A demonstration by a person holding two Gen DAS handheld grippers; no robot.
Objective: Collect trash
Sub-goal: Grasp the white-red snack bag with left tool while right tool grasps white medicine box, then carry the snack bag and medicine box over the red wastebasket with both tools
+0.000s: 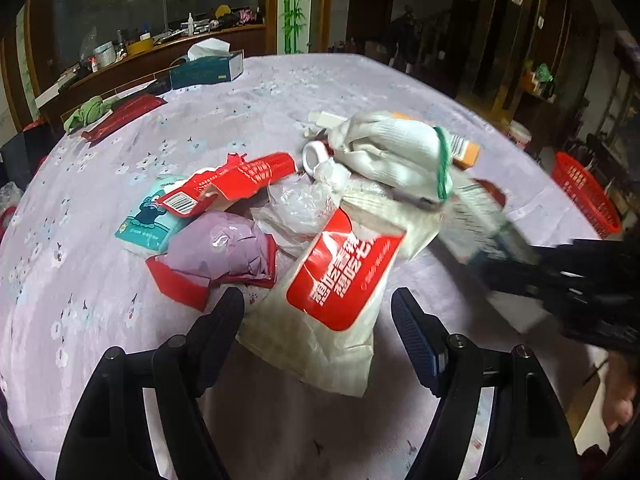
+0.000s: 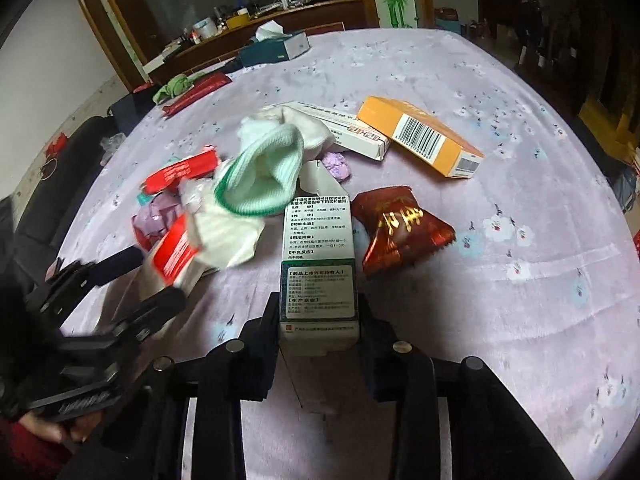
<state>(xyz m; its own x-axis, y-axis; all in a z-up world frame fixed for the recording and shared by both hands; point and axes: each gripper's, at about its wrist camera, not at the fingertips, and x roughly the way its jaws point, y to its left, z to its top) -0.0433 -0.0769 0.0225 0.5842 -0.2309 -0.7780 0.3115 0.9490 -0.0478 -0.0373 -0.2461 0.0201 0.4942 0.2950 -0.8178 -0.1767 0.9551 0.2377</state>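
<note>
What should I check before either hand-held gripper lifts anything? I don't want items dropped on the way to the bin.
1. Right hand-held gripper closed on the green-and-white medicine box: ok, both fingers sit against its sides.
2. Left hand-held gripper closed on the white pouch with the red label: not ok, the pouch lies between the fingers with gaps showing.
3. Medicine box free of the white knit glove: cannot tell, the glove's cuff overlaps its far end.
4. Red snack packet clear of the box: ok, it lies beside it.
5. Red basket within view as a drop-off: ok, at the table edge.
</note>
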